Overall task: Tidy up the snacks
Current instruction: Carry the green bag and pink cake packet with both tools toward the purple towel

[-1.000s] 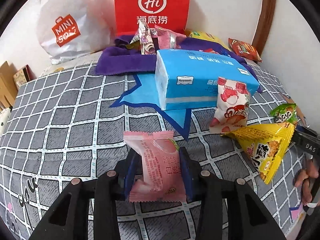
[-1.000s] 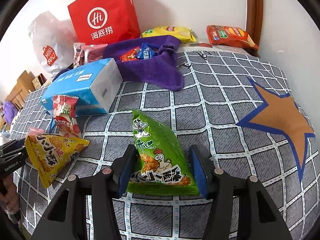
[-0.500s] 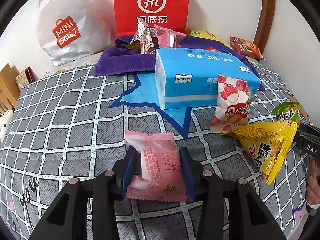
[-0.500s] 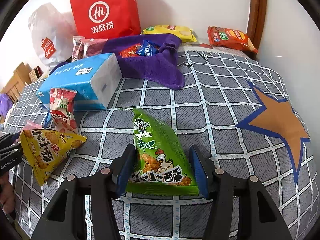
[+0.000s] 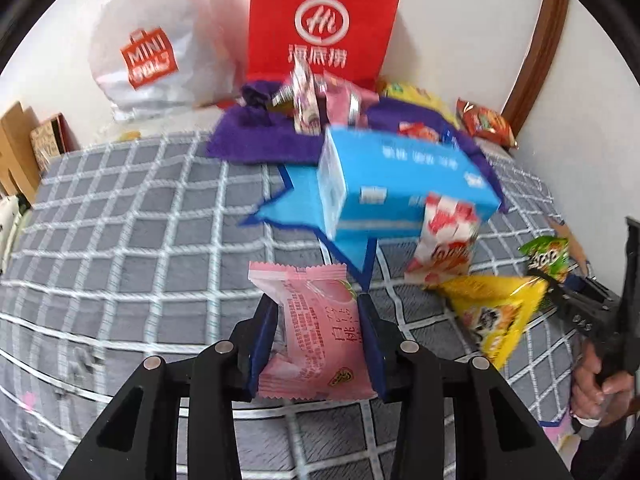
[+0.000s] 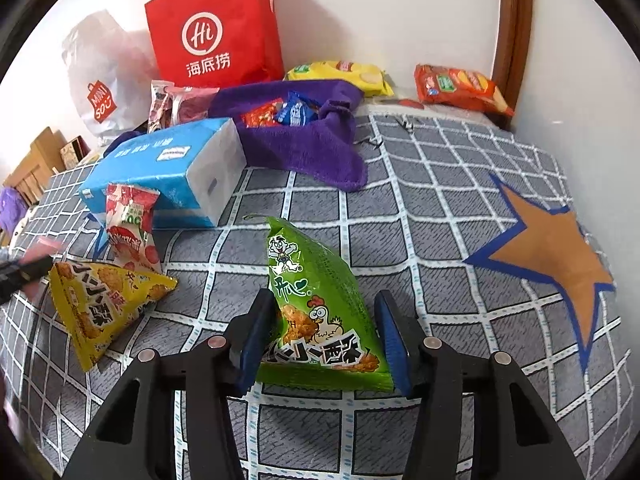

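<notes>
Now | left gripper (image 5: pixel 316 340) jaws pinching one pink packet (image 5: pixel 316 332) | right gripper (image 6: pixel 326 340) jaws seemingly pinching one green bag (image 6: pixel 320 312)

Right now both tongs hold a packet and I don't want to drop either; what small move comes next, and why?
Probably carry the pink packet, clamped in the left tongs, toward the purple cloth, since other snacks already lie there; the right tongs can wait with the green packet.
</notes>
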Demonstrator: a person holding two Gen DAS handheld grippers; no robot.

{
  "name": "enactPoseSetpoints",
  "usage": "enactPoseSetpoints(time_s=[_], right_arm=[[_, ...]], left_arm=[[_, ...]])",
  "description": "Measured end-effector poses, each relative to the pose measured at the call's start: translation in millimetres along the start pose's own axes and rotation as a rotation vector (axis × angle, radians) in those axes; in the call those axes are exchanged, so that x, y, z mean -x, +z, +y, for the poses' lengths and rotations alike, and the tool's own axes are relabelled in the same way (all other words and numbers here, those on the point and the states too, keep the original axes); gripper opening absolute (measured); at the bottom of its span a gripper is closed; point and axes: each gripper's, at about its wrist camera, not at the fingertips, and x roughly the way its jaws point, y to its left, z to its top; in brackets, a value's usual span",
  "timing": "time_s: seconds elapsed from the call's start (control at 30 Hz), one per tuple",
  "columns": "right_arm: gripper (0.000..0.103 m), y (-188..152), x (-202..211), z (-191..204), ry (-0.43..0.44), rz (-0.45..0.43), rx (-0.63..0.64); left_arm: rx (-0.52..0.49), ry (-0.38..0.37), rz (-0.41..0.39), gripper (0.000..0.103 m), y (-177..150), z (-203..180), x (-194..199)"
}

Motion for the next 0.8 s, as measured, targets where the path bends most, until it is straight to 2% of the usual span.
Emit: enactPoseSetpoints(time_s=[0.1,0.27,0.5,0.8], right_arm=[[0.051,5.9,5.9,6.3,0.014,0.003,-0.011],[0.051,23.2,15.7,27.8,0.021,-0.006,0.028],[0.05,58.5,30.5,51.6,0.027,-0.04,0.022],[0.049,103.5,41.7,88.5,0.025,-0.093,0.046]], left_arm=[[0.009,0.03,0.001,0.038,10.9,5.5,24.2],[0.006,-0.014,-0.007,0.038,25.7,13.2,56.7],[-0.001,-0.027,-0.062,0.038,49.1,26.6,97.2],[0.013,-0.072,-0.071,0.038,48.7,35.3,119.6]])
